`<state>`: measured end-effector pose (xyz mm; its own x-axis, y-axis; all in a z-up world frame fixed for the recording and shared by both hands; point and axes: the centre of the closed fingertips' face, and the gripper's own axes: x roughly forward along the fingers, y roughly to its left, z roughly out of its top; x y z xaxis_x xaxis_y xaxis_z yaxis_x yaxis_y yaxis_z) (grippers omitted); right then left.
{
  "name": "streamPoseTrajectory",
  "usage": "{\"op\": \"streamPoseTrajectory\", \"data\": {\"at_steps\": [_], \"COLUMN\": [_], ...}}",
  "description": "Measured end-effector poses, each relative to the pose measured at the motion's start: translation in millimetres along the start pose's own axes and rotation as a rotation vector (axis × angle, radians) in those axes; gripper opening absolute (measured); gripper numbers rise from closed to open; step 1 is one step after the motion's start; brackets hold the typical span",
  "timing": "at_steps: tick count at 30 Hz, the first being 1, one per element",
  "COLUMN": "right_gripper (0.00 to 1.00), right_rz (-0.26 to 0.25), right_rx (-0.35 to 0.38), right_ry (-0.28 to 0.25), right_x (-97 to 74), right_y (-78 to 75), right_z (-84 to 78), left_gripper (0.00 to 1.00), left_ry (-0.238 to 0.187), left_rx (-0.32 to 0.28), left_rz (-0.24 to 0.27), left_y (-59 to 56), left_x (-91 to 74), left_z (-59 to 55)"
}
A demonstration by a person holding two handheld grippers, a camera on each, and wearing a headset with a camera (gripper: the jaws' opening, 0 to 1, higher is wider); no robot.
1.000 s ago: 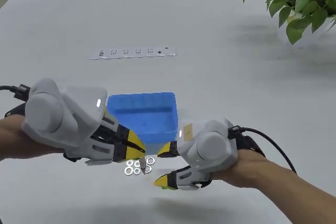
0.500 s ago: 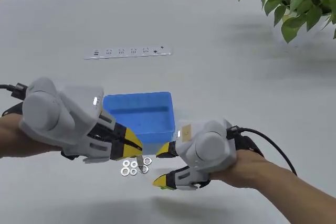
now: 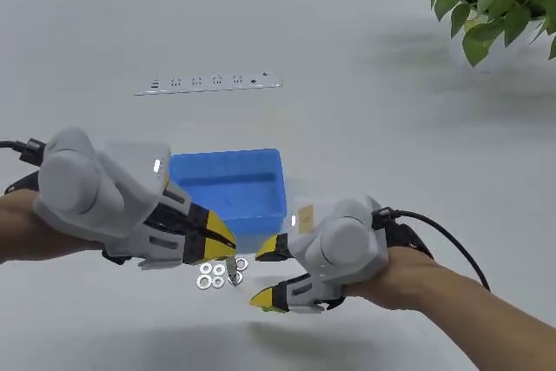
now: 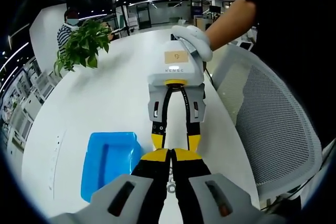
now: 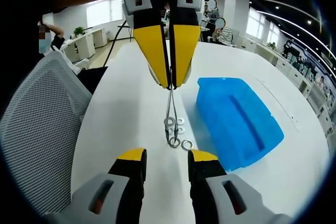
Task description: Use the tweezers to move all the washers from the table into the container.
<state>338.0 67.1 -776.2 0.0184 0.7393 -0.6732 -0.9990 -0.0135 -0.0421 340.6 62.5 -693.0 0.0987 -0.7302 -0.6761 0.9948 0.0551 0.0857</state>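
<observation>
pinching the tweezers [image 5: 170, 103], left fingers [image 3: 215, 232] still hover over washers [image 5: 176, 129]; right fingers [image 5: 131, 163] open, empty.

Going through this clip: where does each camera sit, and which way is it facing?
Head view: on the person's head, looking down at the table; forearms, left claw and right claw show.
Left gripper view: on the left claw, facing the right claw head-on; own jaws shut at the bottom.
Right gripper view: on the right claw, facing the left claw's tweezers by the washers; own jaws open at the bottom.
Shared: both gripper views hold the blue container.
</observation>
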Motion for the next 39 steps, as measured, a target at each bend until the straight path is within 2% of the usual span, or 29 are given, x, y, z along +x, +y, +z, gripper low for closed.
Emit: {"op": "streamPoseTrajectory", "data": {"at_steps": [7, 13, 21, 31, 39], "right_gripper": [0.27, 0.21, 0.13, 0.11, 0.09], "right_rz": [-0.003, -0.005, -0.007, -0.005, 0.001], "right_rx": [-0.022, -0.008, -0.023, 0.011, 0.003], "right_ry": [-0.032, -0.068, -0.045, -0.057, -0.052], "right_x": [8.3, 14.1, 20.7, 21.1, 21.3], "right_y": [-3.5, -6.7, -7.6, -6.7, -5.9], "right_z": [12.2, 22.8, 19.9, 19.7, 20.0], "left_gripper": [0.06, 0.06, 0.06, 0.06, 0.06], "left_ry": [-0.002, -0.001, 0.0, 0.004, 0.006], "left_rx": [-0.015, -0.027, -0.034, -0.041, -0.04], "left_rz": [0.005, 0.008, 0.009, 0.007, 0.006], "left_y": [1.5, 2.8, 3.0, 2.4, 1.9], "left_x": [-0.6, -1.1, -0.7, -1.2, -1.1], "left_z": [-0.3, -0.9, -0.6, -1.5, -2.0]}}
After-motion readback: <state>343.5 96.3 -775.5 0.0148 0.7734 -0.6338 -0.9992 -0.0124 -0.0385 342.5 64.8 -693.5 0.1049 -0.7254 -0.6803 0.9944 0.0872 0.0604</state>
